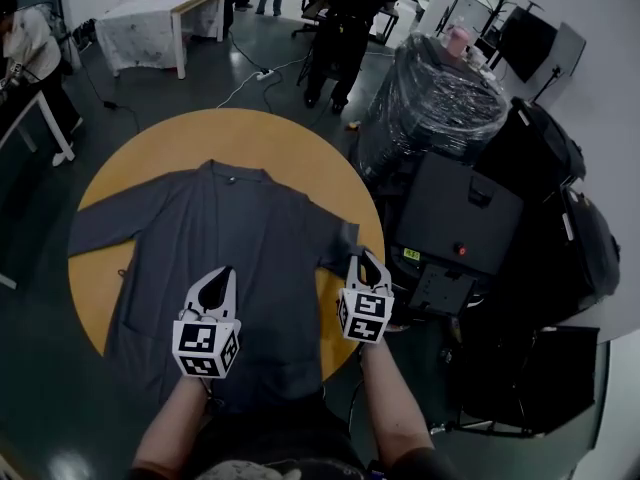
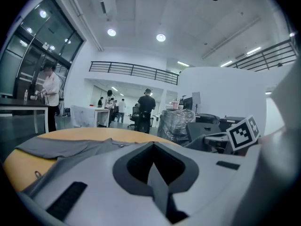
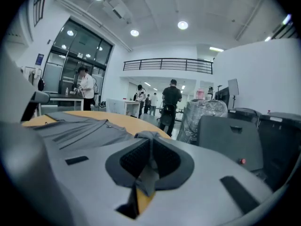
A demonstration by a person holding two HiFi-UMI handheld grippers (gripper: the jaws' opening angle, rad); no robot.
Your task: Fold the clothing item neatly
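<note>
Grey cardigan [image 1: 235,233] lies front-up on the round, smooth yellow table [image 1: 200,128], soft matte cloth with shallow creases, one sleeve stretched out left, hem cut off behind the person's arms. Right gripper [image 1: 368,260] is clamped on a bunched bit of the other sleeve at the table's edge. Left gripper [image 1: 218,280] has its jaws together, apparently on a thin grey sliver of the same fabric, though it's hard to make out
</note>
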